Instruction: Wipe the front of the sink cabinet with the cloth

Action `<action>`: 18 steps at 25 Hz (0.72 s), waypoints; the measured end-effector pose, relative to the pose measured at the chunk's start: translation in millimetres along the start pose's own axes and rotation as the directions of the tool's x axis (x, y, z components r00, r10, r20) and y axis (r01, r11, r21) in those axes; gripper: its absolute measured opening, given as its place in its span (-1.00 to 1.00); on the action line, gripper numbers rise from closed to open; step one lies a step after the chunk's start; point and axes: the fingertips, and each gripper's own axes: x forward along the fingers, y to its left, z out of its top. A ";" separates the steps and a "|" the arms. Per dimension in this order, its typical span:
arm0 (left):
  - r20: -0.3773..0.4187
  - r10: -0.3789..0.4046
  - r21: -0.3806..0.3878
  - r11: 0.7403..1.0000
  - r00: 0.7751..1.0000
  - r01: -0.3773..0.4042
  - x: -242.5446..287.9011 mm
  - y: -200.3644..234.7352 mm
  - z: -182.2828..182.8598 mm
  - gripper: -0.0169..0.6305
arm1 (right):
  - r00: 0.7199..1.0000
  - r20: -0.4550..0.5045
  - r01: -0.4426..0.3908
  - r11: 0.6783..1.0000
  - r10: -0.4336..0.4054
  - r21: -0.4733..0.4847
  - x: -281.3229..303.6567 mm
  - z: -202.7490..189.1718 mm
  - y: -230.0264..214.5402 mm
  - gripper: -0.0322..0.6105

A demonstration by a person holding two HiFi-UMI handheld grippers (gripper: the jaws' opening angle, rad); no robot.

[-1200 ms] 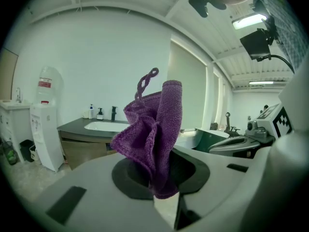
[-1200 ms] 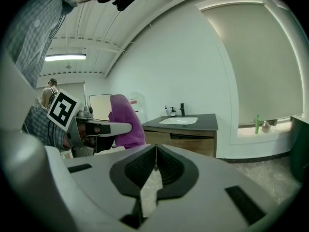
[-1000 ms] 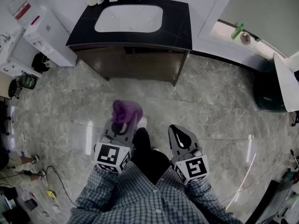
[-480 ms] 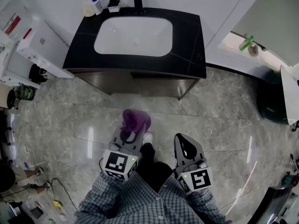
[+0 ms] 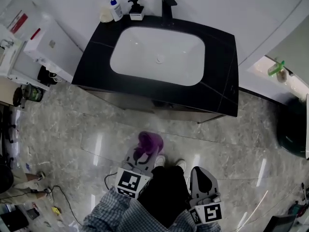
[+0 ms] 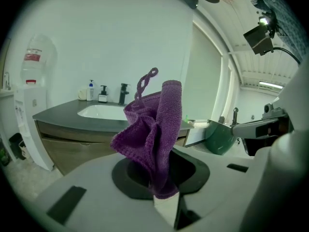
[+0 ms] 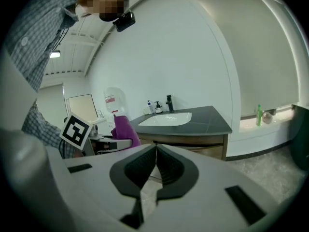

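**Cloth pinched in the left gripper, cabinet dead ahead**

The left gripper point(image 6: 164, 193) has its jaws clamped on the bottom of the purple cloth point(image 6: 153, 129), which stands up in a bunch with a small hanging loop at its top. From the head view the same cloth point(image 5: 150, 142) is only a purple knot at the tip of the left gripper point(image 5: 142, 152). It sits off the floor and well apart from the sink cabinet point(image 5: 145, 106).

The right gripper point(image 7: 155, 164) has its jaws pressed together with nothing between them. The head view shows the right gripper point(image 5: 201, 174) only from above.

The cabinet's brown front point(image 6: 65, 146) is plain in both gripper views. Overhead it shrinks to a thin strip under the black countertop point(image 5: 223, 83), at 12 o'clock from the grippers. The white basin point(image 5: 159, 54), the black faucet point(image 5: 167, 4) and two pump bottles point(image 5: 115, 6) show best from above.

A white water dispenser point(image 5: 48, 45) at 10 o'clock carries red labels, but their print is too small to read. The marker cube point(image 7: 76, 129) shows a black-and-white square pattern.

Bare marble floor point(image 5: 72, 129) lies between the person and the cabinet. A dark green bin point(image 5: 293, 129) stands at 3 o'clock and a green bottle point(image 5: 275, 67) on the ledge at 2 o'clock.
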 end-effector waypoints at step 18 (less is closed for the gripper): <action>-0.203 0.211 -0.029 0.975 0.956 -0.221 114.8 115.8 -91.5 -0.73 | 0.989 -0.060 -0.136 0.991 0.136 0.008 61.9 -67.4 -67.6 -0.84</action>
